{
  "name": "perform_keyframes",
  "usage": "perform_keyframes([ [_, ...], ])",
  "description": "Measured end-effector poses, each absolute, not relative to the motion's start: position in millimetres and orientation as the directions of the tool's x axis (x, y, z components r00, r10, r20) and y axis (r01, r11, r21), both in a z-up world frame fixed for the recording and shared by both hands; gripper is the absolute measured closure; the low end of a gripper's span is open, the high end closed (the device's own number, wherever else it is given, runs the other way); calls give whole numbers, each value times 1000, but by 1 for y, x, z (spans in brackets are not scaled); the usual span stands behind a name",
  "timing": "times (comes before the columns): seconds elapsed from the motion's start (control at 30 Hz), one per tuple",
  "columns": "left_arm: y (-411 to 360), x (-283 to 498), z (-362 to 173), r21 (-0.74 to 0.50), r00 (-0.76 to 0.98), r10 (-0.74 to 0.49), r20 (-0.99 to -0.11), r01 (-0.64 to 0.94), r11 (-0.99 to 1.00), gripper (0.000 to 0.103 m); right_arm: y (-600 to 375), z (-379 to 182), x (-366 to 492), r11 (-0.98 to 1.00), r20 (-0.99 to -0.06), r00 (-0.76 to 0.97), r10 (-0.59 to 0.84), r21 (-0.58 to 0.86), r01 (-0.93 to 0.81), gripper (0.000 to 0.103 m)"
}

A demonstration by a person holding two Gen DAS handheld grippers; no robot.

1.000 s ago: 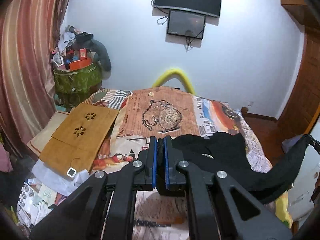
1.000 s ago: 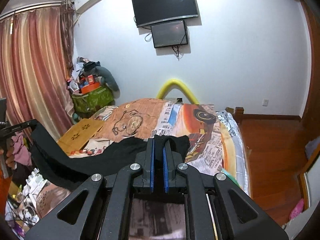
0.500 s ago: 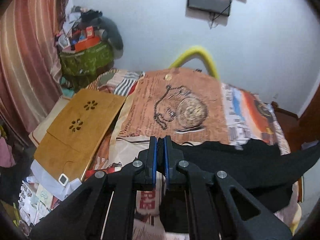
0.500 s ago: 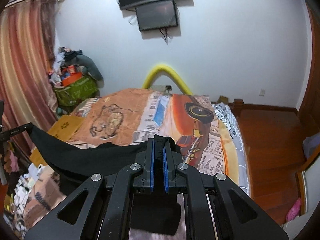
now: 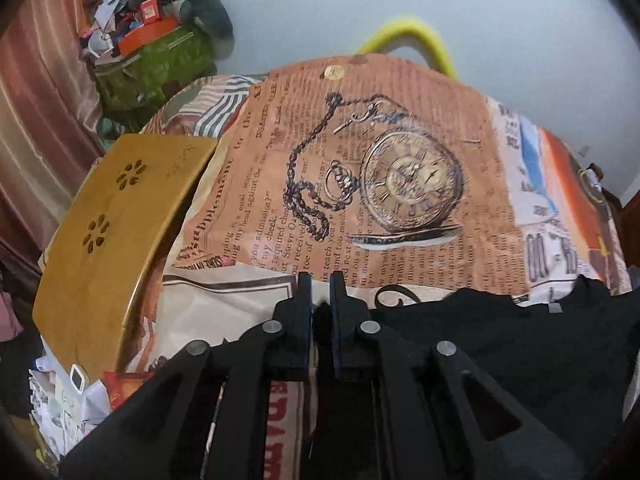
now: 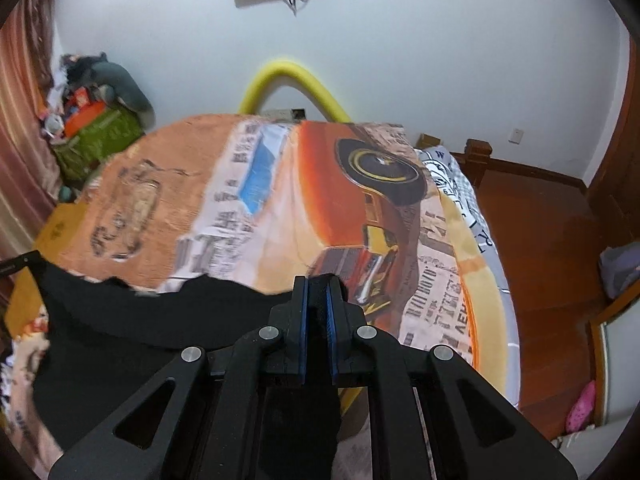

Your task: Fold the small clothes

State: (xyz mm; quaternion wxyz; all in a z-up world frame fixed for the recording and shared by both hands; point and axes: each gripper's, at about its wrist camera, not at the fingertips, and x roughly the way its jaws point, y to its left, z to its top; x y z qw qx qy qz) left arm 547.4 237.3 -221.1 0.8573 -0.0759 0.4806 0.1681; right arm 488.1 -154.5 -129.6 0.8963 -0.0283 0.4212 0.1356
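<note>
Both tools clamped on the black garment: left tool on its left edge, right tool on its right. Garment spans the near end of the bed, over the printed bedspread.

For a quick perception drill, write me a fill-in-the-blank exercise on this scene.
1. Each hand-held gripper, left and right, is shut on a ___ garment.
2. The bedspread shows a pocket ___ on a chain.
3. The arch behind the bed is ___.
4. The board beside the bedspread has ___ flower-shaped cutouts.

Missing words: black; watch; yellow; two
</note>
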Motion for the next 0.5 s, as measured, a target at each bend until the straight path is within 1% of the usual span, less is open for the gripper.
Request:
perform_keyframes([
  [0.03,237,545,-222,32,490,216,-845,-356,934,84,-156,-130,489,962,-763,609,217,64,-264,91],
  [0.07,238,541,-223,34,496,217,-841,-351,936,72,-159,-129,487,961,-760,609,224,70,-266,87],
  [0.1,238,537,-222,36,500,217,-838,-346,937,66,-160,-127,484,959,-758,610,233,77,-271,76],
  [0.13,237,528,-221,37,507,214,-835,-336,941,59,-164,-123,476,957,-745,620,245,82,-280,69],
  [0.23,233,500,-222,47,502,200,-841,-301,953,58,-170,-115,451,948,-725,636,263,70,-312,65],
  [0.33,229,463,-229,31,480,160,-863,-266,963,51,-184,-113,415,936,-728,616,301,102,-337,62],
  [0.43,223,422,-240,11,453,119,-883,-234,972,45,-197,-122,382,934,-741,596,309,118,-336,58],
  [0.5,217,397,-250,-3,426,91,-900,-215,977,44,-204,-134,358,932,-760,568,316,138,-334,58],
])
